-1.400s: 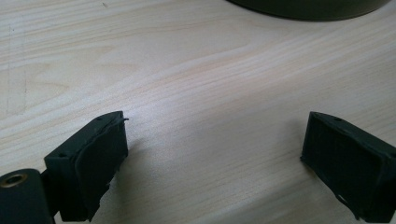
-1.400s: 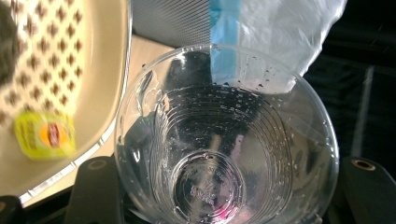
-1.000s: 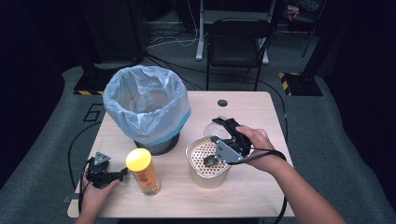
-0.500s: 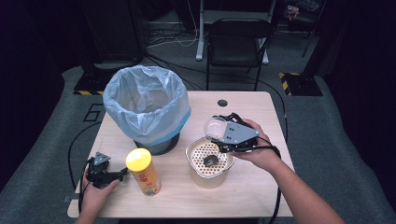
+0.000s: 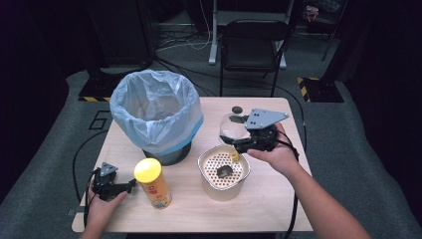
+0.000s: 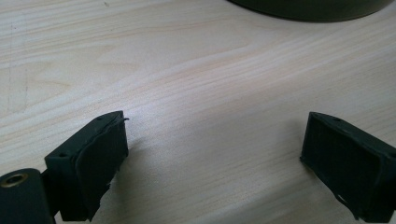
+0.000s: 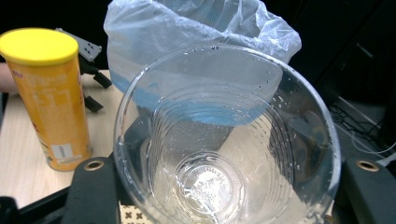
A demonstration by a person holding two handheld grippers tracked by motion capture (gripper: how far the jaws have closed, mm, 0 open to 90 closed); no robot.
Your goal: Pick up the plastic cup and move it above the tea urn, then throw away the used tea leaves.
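Note:
A clear plastic cup (image 7: pixel 224 140), wet inside, sits between the jaws of my right gripper (image 7: pixel 229 186), which is shut on it. In the high view my right gripper (image 5: pixel 239 144) holds the cup (image 5: pixel 230 128) tipped on its side above the far rim of a cream bowl (image 5: pixel 205 162) with a perforated insert. A dark lump (image 5: pixel 224 172) lies on the insert. My left gripper (image 5: pixel 119 188) rests on the table at the front left, and its jaws stand wide open over bare wood in the left gripper view (image 6: pixel 215 158).
A dark bin lined with a pale blue bag (image 5: pixel 155 112) stands at the back left. A yellow-lidded canister (image 5: pixel 153 183) stands upright between my left gripper and the bowl. A small dark object (image 5: pixel 237 109) lies near the table's far edge.
My right gripper has risen with the cup and drawn back from over the bowl's middle toward its far rim. The left gripper has not moved.

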